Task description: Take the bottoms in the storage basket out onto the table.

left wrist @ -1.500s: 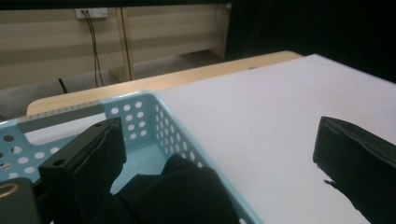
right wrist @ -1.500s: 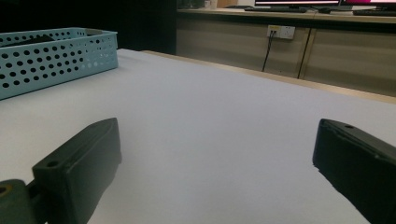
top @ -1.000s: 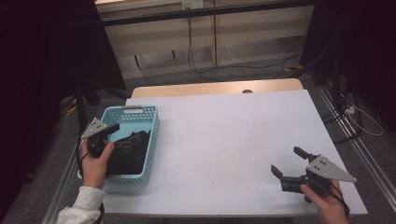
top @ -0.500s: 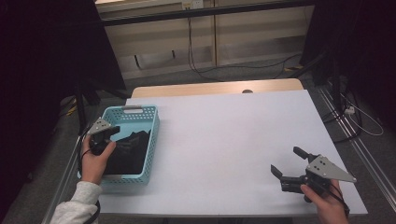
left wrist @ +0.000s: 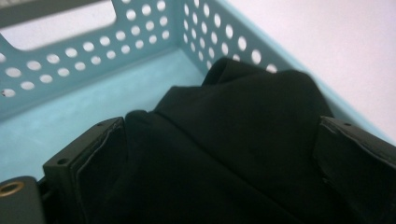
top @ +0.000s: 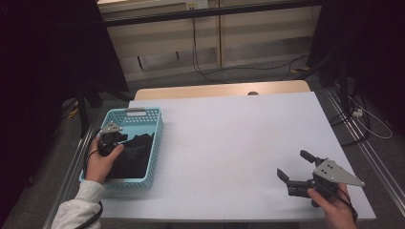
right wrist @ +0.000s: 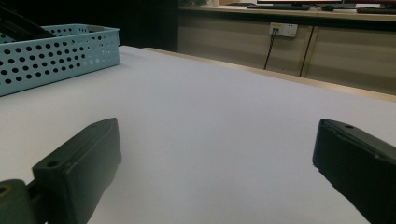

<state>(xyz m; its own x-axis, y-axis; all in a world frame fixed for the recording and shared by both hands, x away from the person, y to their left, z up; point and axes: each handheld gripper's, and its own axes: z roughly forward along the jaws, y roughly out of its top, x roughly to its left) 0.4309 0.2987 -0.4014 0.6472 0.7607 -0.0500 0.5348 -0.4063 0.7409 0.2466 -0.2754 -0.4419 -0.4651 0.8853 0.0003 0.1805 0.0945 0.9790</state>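
Black cloth (left wrist: 224, 140) (soft, light, easily bunched) is straddled by the spread left tool (left wrist: 219, 158) inside the basket (top: 155, 143) at nine o'clock; a raised fold is best pinched.

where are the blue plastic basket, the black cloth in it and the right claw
perforated light blue plastic basket (top: 156, 143): high view, right side wall
crumpled black cloth (left wrist: 243, 135): left gripper view, top fold
right claw (top: 295, 168): high view, gap midway between its open fingertips

Both grippers are held with jaws spread

The left gripper (top: 125, 141) is lowered inside the basket (top: 155, 143); the right gripper (top: 297, 166) is kept level, well apart from that basket.
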